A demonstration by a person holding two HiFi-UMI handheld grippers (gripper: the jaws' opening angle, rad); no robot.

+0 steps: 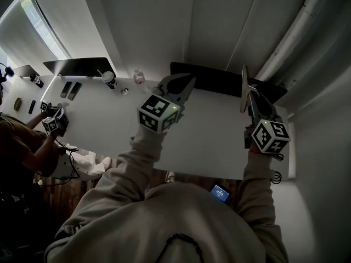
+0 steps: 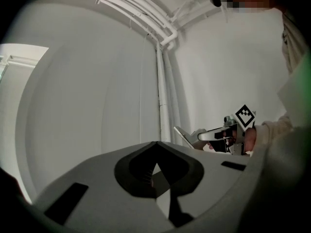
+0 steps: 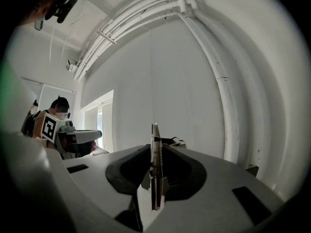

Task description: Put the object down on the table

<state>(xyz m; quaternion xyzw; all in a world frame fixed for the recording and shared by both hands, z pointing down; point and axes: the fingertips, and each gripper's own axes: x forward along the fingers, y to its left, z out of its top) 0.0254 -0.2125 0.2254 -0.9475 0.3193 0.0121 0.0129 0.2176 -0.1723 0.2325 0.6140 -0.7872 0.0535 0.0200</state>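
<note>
My right gripper [image 1: 248, 98] is raised over the right side of the white table [image 1: 208, 147], shut on a thin flat object [image 1: 243, 87] that stands upright and edge-on. In the right gripper view the object [image 3: 155, 166] is a narrow vertical sliver with a small spring along it, pinched between the jaws. My left gripper [image 1: 179, 86] is held up over the table's middle, its jaws together with nothing between them. In the left gripper view the right gripper [image 2: 219, 135] and its flat object [image 2: 182, 135] show at the right.
A long dark slab [image 1: 219, 81] lies along the table's far edge. A cup [image 1: 108, 78] and a small bottle [image 1: 139, 77] stand at the back left. Another person [image 1: 16, 141] with a marker-cube gripper [image 1: 53, 124] sits at the left. White pipes [image 3: 221, 76] run up the wall.
</note>
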